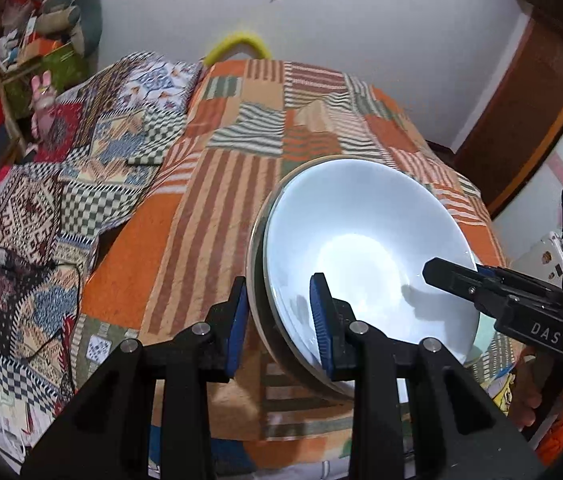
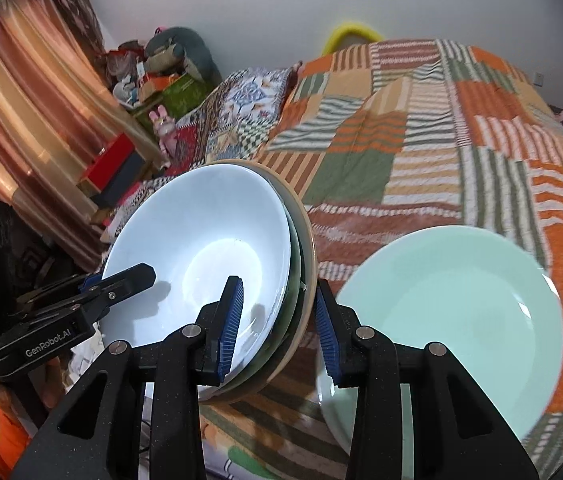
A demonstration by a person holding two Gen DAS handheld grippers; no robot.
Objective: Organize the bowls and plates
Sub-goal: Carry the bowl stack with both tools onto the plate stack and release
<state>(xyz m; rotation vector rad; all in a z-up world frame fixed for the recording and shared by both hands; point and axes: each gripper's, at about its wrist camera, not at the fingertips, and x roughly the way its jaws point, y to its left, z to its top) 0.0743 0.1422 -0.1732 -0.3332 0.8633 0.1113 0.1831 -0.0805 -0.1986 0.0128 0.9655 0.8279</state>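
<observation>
A stack of nested bowls, a white bowl [image 1: 361, 232] [image 2: 209, 232] on top and a beige bowl [image 2: 308, 276] outermost, hangs tilted above the orange patchwork bed [image 1: 209, 208]. My left gripper [image 1: 279, 320] is shut on the stack's near rim, one pad inside the white bowl and one outside. My right gripper [image 2: 277, 324] is shut on the opposite rim in the same way. Each wrist view shows the other gripper: the right gripper [image 1: 439, 276] and the left gripper [image 2: 139, 276]. A mint green plate [image 2: 453, 312] lies flat on the bed, to the right of the stack.
A second patterned quilt [image 1: 81, 184] covers the bed's left side, with a black cable [image 1: 61, 320] on it. Cluttered shelves [image 2: 149, 80] and a striped curtain [image 2: 21, 120] stand at the far left. A wooden door [image 1: 521, 120] is on the right.
</observation>
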